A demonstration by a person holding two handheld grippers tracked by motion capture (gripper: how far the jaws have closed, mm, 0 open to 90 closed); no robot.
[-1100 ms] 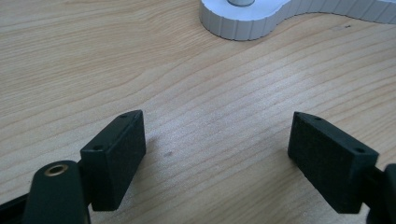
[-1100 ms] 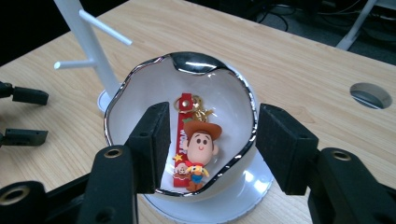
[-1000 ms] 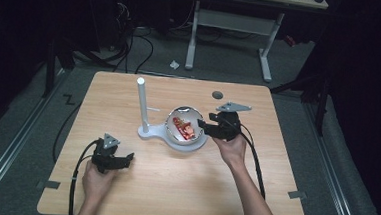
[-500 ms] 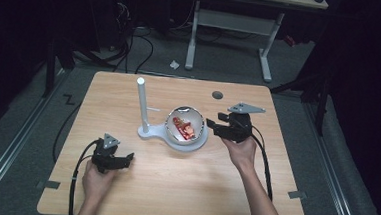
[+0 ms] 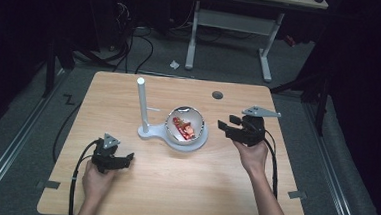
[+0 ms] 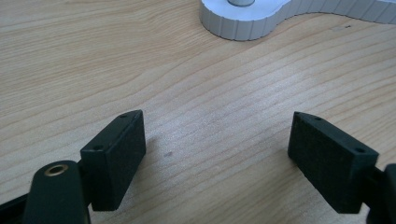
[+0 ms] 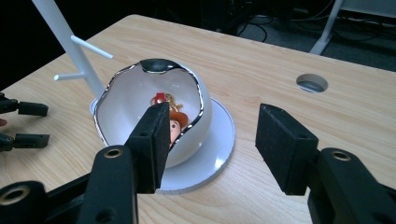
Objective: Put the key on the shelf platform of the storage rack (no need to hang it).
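A white egg-shaped bowl (image 5: 186, 127) (image 7: 154, 109) with a jagged rim sits on a white round base (image 7: 215, 149) in the middle of the table. Inside it lies a small red and orange toy figure (image 5: 183, 127) (image 7: 172, 119). A white post (image 5: 142, 104) (image 7: 70, 44) with thin pegs rises from the same stand, left of the bowl. My right gripper (image 5: 226, 128) (image 7: 212, 140) is open, just right of the bowl, its jaws pointing at it with nothing between them. My left gripper (image 5: 125, 159) (image 6: 219, 154) rests open low over bare wood near the front left.
The wooden table (image 5: 173, 186) has a round cable hole (image 5: 217, 95) (image 7: 312, 82) at the back right. The stand's ribbed white base edge (image 6: 247, 21) lies ahead of the left gripper. Cables trail from both grippers toward the front edge. A metal desk frame (image 5: 228, 29) stands beyond the table.
My right gripper has drawn back to the right, away from the bowl's rim. The left gripper has stayed in place.
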